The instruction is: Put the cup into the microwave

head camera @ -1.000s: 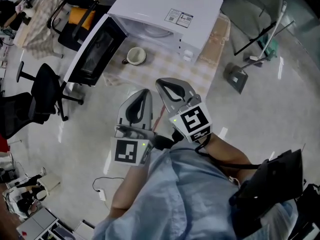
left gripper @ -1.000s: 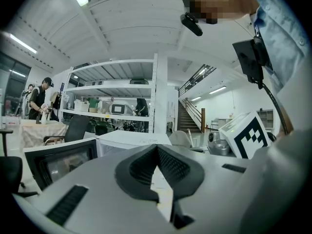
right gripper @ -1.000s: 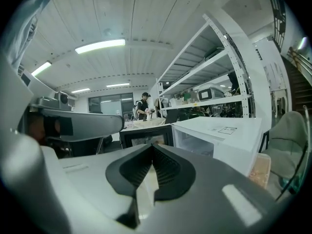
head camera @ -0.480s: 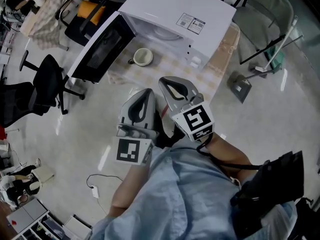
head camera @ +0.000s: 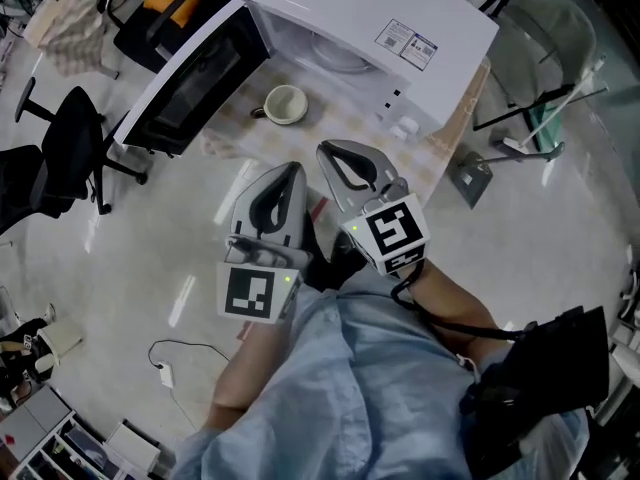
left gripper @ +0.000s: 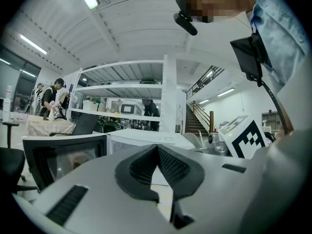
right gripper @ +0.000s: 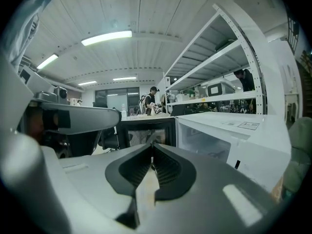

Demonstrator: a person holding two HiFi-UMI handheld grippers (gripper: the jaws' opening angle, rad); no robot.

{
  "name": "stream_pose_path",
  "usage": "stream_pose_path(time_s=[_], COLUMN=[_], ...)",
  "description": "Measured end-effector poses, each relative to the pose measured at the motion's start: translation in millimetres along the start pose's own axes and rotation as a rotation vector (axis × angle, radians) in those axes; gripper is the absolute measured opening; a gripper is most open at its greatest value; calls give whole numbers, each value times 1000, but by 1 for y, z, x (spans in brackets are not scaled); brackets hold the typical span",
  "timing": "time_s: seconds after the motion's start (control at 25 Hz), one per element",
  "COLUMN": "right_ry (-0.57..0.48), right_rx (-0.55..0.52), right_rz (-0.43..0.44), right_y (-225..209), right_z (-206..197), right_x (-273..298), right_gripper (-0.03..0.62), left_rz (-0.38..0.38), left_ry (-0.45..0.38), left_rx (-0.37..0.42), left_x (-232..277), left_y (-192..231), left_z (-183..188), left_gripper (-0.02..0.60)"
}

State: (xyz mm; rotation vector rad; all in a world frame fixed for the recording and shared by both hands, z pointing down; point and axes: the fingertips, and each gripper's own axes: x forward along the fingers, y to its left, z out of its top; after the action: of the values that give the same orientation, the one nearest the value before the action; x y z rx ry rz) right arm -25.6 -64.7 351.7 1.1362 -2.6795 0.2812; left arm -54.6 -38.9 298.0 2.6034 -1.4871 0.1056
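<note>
A pale cup (head camera: 286, 103) stands on the checked tablecloth in front of the white microwave (head camera: 372, 30). The microwave's dark door (head camera: 186, 76) hangs open to the left. Both grippers are held side by side short of the table, pointing at it. My left gripper (head camera: 290, 171) is shut and empty, and its tips (left gripper: 157, 149) meet in the left gripper view. My right gripper (head camera: 331, 152) is also shut with nothing in it, its pads (right gripper: 152, 147) pressed together. The right gripper view shows the open microwave (right gripper: 229, 135) ahead. The cup is hidden in both gripper views.
The table (head camera: 445, 133) is small and stands on a glossy floor. Black office chairs (head camera: 60, 158) stand at the left. A folding chair (head camera: 535, 28) and a grey floor plate (head camera: 470, 176) are at the right. A cable (head camera: 165, 373) lies on the floor. Shelving and people fill the background.
Both grippers have sunk a little and edged toward the table, still shut. The cup and microwave have not moved on the table.
</note>
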Motion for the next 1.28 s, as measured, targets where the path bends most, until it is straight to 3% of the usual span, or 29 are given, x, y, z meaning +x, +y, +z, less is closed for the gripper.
stream_pose_path(time_s=[0.48,0.68,1.0,1.08,1.28], right_ry=[51,84,147,165,235], right_rx=[-3,5,-92,-95,-60], right_rz=[25,66,100,99,93], right_y=[-6,-12,-23,-27,-37], right_z=[-31,-53,-91,-99,-123], right_x=[54,77,127,138,167], right_gripper=[38,144,260,311,516], left_rz=[-13,-21,-17,-18,-17], left_ry=[31,49,85,98,114], left_rx=[-17,-40,-96,-112,-144], left_x=[25,41,66,71,82], left_y=[46,65,104,113,134], left_z=[-20,-40,-77,-83,-93], left_gripper=[5,5,5,5,5])
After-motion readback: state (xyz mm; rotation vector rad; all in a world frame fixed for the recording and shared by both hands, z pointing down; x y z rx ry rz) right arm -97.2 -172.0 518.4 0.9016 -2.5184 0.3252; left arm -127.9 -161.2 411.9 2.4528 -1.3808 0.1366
